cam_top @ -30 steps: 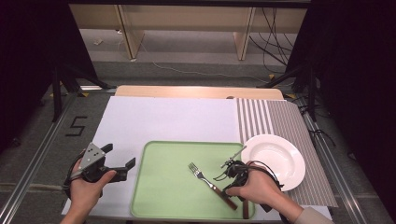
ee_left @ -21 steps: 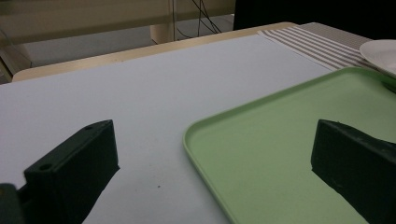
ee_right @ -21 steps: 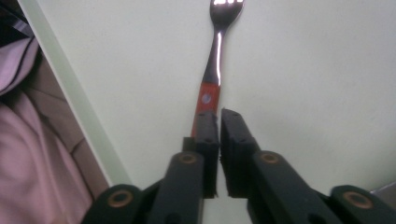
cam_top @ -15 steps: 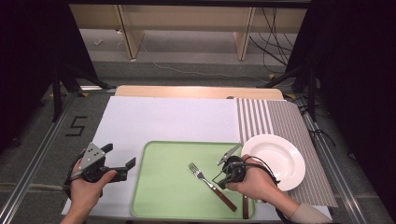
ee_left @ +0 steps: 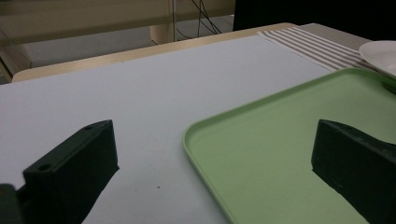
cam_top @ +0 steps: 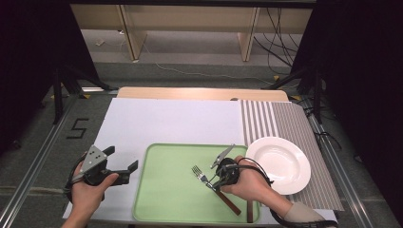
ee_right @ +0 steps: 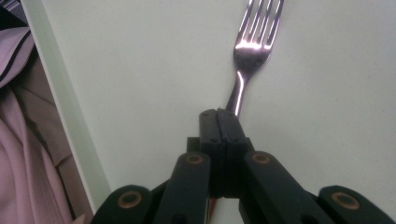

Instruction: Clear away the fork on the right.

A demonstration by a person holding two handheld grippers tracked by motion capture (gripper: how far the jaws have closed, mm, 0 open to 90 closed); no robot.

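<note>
The right gripper [cam_top: 215, 183] has its two black jaws pressed together on the neck of a shiny metal fork with a dark brown handle [cam_top: 202, 175], right where the steel stem meets the handle; they've just been closing, and the fork is what ended up between them. In the right gripper view the fork [ee_right: 252, 42] runs straight out from the jaw tips toward 12 o'clock, tines up top catching the light, lying flat on the pale green plastic tray [ee_right: 116, 84]. From the high view the fork sits in the right half of that rounded rectangular tray [cam_top: 166, 190], tines pointing to about 10 o'clock and the brown handle trailing off to 4 o'clock under the person's right hand [cam_top: 252, 183]. Just off the tray at 3 o'clock there's a round white ceramic plate [cam_top: 280, 164], sitting on a grey and white striped placemat [cam_top: 285, 123]. Over on the other side, the left gripper [cam_top: 124, 164] is parked at 9 o'clock from the tray with its jaws spread wide and nothing in them, resting over the big white sheet [cam_top: 161, 121] that covers the table. The left gripper view has the tray's near corner [ee_left: 280, 140] sitting between those open jaws, plate rim [ee_left: 380, 56] peeking in at 2 o'clock.
</note>
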